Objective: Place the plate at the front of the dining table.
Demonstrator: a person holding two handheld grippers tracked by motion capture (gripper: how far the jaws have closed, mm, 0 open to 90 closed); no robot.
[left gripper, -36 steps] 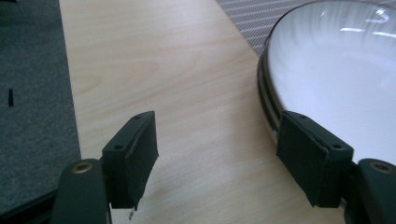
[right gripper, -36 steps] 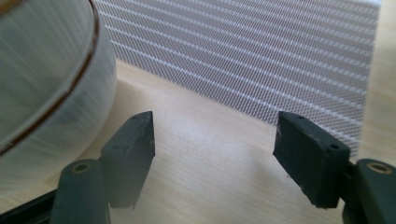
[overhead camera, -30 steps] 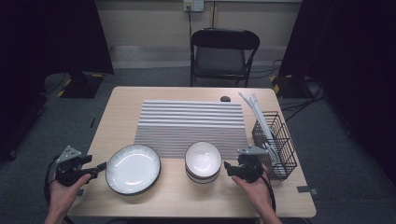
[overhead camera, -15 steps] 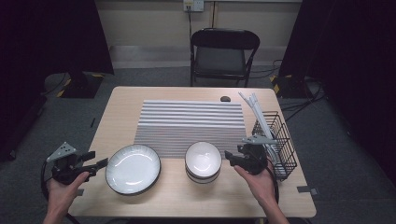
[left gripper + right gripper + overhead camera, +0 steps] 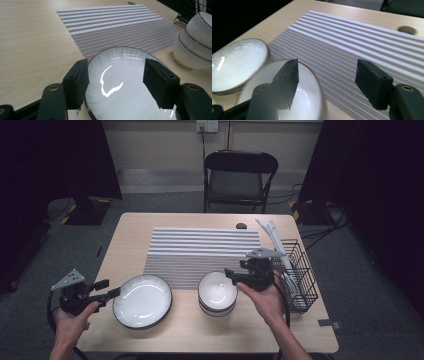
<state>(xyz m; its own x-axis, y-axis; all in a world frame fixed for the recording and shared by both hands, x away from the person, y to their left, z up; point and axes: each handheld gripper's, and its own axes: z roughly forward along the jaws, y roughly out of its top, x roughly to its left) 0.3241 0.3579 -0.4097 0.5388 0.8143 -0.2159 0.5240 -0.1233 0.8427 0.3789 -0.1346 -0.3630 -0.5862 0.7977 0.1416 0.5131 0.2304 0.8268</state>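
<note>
A white plate [image 5: 142, 301] with a dark rim lies at the table's front left. My left gripper [image 5: 107, 290] hovers at its left edge, open. Its jaws have just been closing, with the plate's near rim [image 5: 117, 105] under the gap and the pads touching nothing. A stack of white bowls [image 5: 217, 292] stands right of the plate. My right gripper [image 5: 231, 274] hangs above the stack's right rim. Its jaws have just been opening again, and nothing is between them. The top bowl [image 5: 307, 100] sits below its left jaw.
A grey and white striped mat [image 5: 205, 252] covers the middle of the table. A black wire basket [image 5: 300, 270] with white utensils [image 5: 272, 232] stands at the right edge. A black folding chair [image 5: 240, 175] is behind the table. A small round hole [image 5: 241, 226] lies past the mat.
My right gripper has risen and moved away from the front edge, to above the bowls' right rim. The left gripper has lifted a little beside the plate. Plate and bowls have not moved.
</note>
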